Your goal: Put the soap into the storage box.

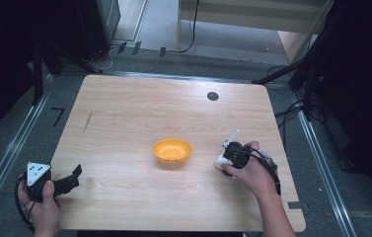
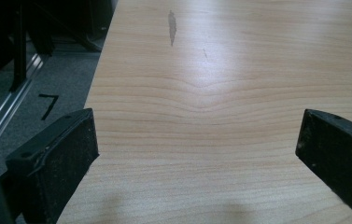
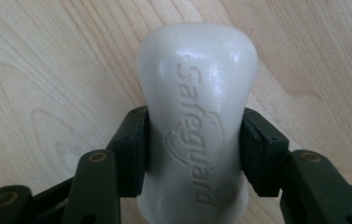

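a pale wooden tabletop (image 1: 139, 113) is lying under the high view, its grain running across it. a dark streak (image 1: 88, 121) is marking the wood toward its left side, and the same streak (image 2: 172, 27) is showing far up the board in the left gripper view. a small round black disc (image 1: 212, 96) is sitting near the far edge, right of centre. grey floor (image 1: 11, 148) is surrounding the tabletop, with a black tape mark (image 1: 57, 115) lying on it at the left. metal rails (image 1: 6, 158) are running along both sides. black cables (image 1: 191, 29) are trailing over the floor beyond the far edge, and black stand legs (image 1: 292, 69) are slanting at the right.
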A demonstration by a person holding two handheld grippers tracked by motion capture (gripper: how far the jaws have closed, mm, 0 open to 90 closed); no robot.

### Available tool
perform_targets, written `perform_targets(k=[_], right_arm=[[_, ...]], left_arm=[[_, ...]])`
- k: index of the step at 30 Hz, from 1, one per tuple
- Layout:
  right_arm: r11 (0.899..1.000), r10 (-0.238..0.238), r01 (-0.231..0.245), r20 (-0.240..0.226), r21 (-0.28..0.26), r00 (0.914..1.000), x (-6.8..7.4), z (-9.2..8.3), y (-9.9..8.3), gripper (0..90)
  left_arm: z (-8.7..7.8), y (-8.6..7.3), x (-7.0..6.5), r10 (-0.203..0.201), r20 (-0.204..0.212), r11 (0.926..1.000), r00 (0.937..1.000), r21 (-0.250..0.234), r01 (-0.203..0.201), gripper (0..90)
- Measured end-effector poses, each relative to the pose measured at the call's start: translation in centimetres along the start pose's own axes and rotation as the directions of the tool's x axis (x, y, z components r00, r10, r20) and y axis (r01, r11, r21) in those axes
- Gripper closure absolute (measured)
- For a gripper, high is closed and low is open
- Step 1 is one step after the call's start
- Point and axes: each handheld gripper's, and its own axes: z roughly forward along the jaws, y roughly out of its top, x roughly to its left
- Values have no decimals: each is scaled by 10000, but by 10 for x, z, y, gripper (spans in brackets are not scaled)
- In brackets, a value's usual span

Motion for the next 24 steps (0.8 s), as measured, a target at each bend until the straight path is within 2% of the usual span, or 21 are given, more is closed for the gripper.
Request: perform_targets(k=[7,17,24], right_arm=[[9995,194,-195,-45,-250,9998,-2,0,-1,505],[9990,-258,257,-26,-356,9997,-3,-8,2,509],[9965,-449,441,-96,-716,9989,-4,-21,10,510]], left_arm=[[0,0,0,-12,-1,10000,10000,-9,12,0],[0,0,0,30,9,10000,10000,8,-30,0],[0,0,0,30,10,10000,10000,6,-30,0]])
